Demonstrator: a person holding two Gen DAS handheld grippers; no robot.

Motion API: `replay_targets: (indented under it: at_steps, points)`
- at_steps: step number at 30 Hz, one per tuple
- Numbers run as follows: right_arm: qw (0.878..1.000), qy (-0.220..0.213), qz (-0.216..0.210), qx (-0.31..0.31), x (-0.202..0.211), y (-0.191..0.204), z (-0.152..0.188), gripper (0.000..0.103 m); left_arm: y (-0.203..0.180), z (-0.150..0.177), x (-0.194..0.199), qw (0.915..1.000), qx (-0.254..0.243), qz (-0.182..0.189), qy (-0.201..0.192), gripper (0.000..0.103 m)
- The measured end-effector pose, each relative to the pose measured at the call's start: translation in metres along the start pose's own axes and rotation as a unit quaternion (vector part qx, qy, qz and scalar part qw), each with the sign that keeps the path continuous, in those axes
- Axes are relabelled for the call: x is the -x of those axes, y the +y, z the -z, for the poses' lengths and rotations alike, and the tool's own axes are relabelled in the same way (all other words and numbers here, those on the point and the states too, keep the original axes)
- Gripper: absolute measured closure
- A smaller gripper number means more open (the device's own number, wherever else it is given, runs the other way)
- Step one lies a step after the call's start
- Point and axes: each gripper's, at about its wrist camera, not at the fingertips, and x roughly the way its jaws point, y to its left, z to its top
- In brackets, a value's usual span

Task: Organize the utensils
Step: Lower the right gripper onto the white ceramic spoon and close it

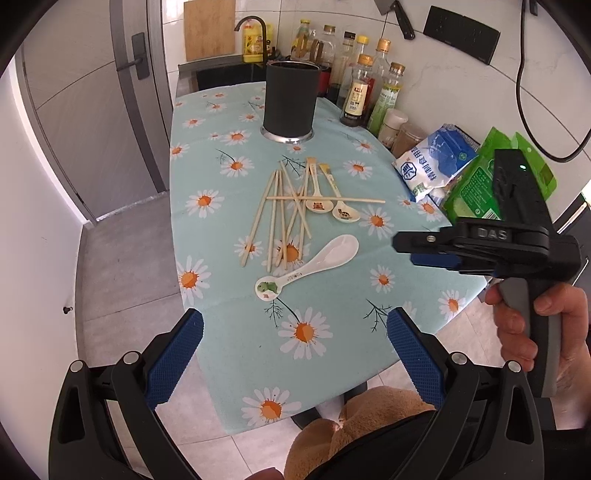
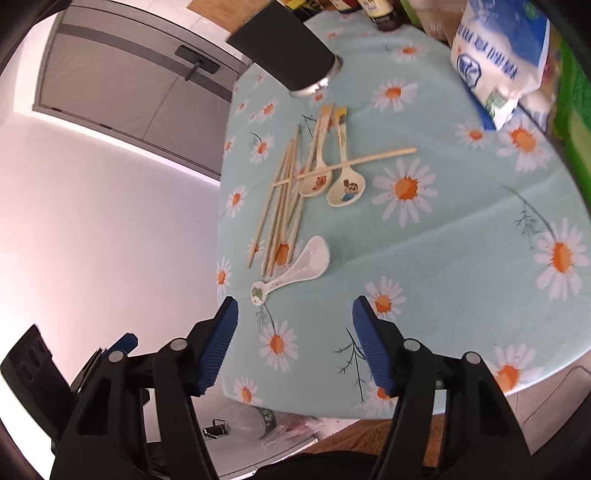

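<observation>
Several wooden chopsticks [image 1: 280, 218] [image 2: 284, 206] lie in a loose pile mid-table, one crosswise over two small cartoon spoons [image 1: 317, 201] [image 2: 345, 188]. Nearer the front edge lies a white ceramic spoon [image 1: 314, 258] [image 2: 295, 269] with a green frog on its handle end. A black utensil holder [image 1: 290, 99] [image 2: 284, 55] stands upright at the far side. My left gripper [image 1: 295, 321] hangs open over the near table edge, nothing between its pads. My right gripper [image 2: 295, 310] [image 1: 410, 251] is open and empty, just short of the white spoon's handle.
The table [image 1: 229, 332] wears a teal daisy cloth. Sauce bottles [image 1: 365, 85], a white salt bag [image 1: 436, 162] and a green bag [image 1: 476, 188] crowd the far right. A sink with faucet [image 1: 255, 33] sits behind the holder. A person's hand [image 1: 517, 325] grips the right tool.
</observation>
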Motion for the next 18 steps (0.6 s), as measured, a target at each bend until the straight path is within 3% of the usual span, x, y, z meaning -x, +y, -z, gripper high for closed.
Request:
replay_targets:
  at_steps: [2, 8, 18]
  points:
    - [1.000, 0.004, -0.004, -0.007, -0.014, -0.004, -0.005, 0.048, 0.003, 0.000, -0.008, 1.0000, 0.006, 0.002, 0.007, 0.006]
    - [0.997, 0.029, -0.011, -0.075, -0.052, -0.031, -0.025, 0.068, 0.021, 0.005, -0.032, 0.9987, 0.035, 0.013, 0.034, 0.006]
    - [0.996, 0.038, 0.024, -0.080, -0.072, -0.032, -0.035, 0.073, 0.035, 0.009, -0.037, 0.9978, 0.046, 0.017, 0.044, 0.006]
